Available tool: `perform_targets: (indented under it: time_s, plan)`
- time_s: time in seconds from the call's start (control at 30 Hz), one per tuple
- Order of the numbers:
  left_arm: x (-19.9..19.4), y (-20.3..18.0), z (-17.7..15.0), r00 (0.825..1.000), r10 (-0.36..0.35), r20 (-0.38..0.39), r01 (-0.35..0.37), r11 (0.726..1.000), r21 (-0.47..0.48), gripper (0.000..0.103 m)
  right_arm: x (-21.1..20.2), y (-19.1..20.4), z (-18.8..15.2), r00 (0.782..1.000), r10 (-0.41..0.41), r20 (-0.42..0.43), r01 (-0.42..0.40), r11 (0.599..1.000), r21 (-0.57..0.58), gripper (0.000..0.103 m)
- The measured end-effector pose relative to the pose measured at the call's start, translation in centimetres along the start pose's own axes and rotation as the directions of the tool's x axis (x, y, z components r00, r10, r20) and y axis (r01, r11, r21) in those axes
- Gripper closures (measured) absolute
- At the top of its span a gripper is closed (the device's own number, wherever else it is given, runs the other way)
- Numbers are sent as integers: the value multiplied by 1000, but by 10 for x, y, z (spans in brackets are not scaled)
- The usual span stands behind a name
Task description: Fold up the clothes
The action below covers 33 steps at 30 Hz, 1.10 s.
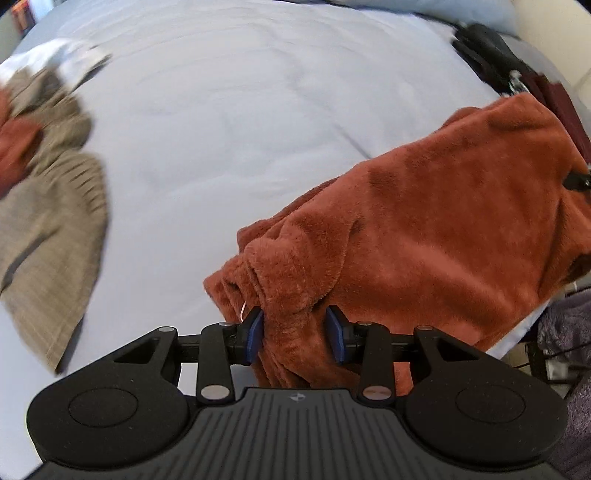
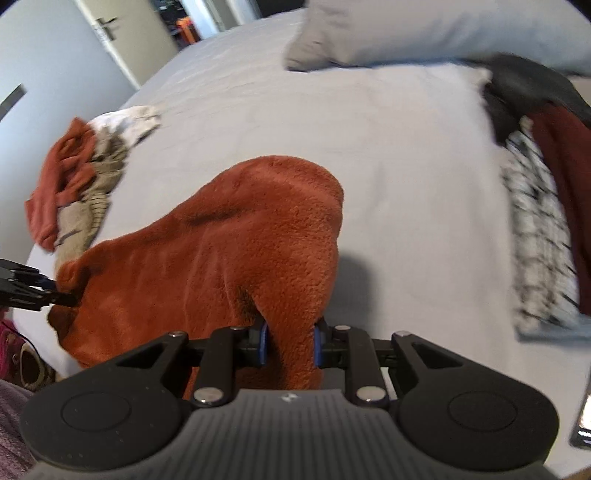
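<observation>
A rust-orange fleece garment [image 1: 424, 221] hangs stretched between my two grippers above the pale blue bed sheet [image 1: 240, 129]. My left gripper [image 1: 295, 321] is shut on a bunched end of it, the blue pads pressing the fleece from both sides. In the right wrist view the same fleece garment [image 2: 229, 240] rises in a hump over the bed sheet [image 2: 388, 147], and my right gripper [image 2: 290, 332] is shut on a hanging fold. The left gripper [image 2: 55, 291] shows at the far left edge of that view, pinching the other end. The right gripper's tip [image 1: 576, 181] peeks in at the right edge.
A heap of clothes [image 2: 74, 177], rust, beige-striped and white, lies at the left of the bed. A grey pillow [image 2: 424, 33] lies at the head. A black-and-white checked cloth [image 2: 535, 236], a dark red garment [image 2: 561, 166] and dark clothes [image 1: 487, 51] lie along the right side.
</observation>
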<state>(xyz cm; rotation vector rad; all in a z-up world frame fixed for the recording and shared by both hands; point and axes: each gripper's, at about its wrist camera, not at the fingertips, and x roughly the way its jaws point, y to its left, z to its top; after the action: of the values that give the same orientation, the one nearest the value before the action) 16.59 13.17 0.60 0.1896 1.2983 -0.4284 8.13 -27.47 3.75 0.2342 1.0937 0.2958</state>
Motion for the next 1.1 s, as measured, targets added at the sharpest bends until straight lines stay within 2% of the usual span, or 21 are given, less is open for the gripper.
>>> perform_targets:
  time_s: [0.13, 0.2, 0.27, 0.33, 0.47, 0.57, 0.63, 0.73, 0.87, 1.03, 1.1]
  plan:
    - [9, -7, 7, 999, 36, -35, -35, 999, 26, 69, 16, -15, -13, 999, -17, -47, 18, 1000, 14, 73]
    - [6, -1, 6, 999, 21, -37, -21, 1000, 2, 69, 21, -15, -17, 996, -67, -50, 67, 998, -12, 63]
    - [-2, 3, 7, 1000, 5, -20, -6, 1000, -21, 69, 20, -14, -20, 990, -138, -35, 136, 989, -50, 62]
    - [-13, 5, 9, 1000, -4, 10, 5, 999, -40, 69, 10, -18, -25, 987, -159, -14, 158, 986, -61, 62]
    - [-41, 3, 13, 994, -31, 108, 37, 998, -57, 69, -4, -3, -38, 995, -97, 29, 99, 992, -81, 62]
    - [-53, -4, 18, 985, -49, 167, 57, 997, -47, 69, -8, 21, -54, 999, -40, 26, 43, 986, -158, 63]
    - [-54, -8, 22, 982, -42, 183, 52, 998, -46, 70, -7, 38, -65, 1000, -29, 4, 29, 973, -228, 63]
    - [-42, -12, 27, 985, -40, 166, 49, 998, -49, 74, 2, 55, -80, 996, -74, -43, 56, 942, -332, 64]
    - [-19, -15, 32, 993, -13, 119, 18, 999, -42, 76, 25, 46, -94, 980, -154, -123, 101, 929, -357, 65]
    - [15, -1, 39, 995, 81, 56, -75, 993, -92, 77, 43, 36, -100, 975, -157, -155, 94, 931, -352, 65]
    - [31, 3, 41, 996, 93, 17, -91, 992, -93, 77, 44, 34, -98, 975, -155, -159, 90, 931, -355, 64]
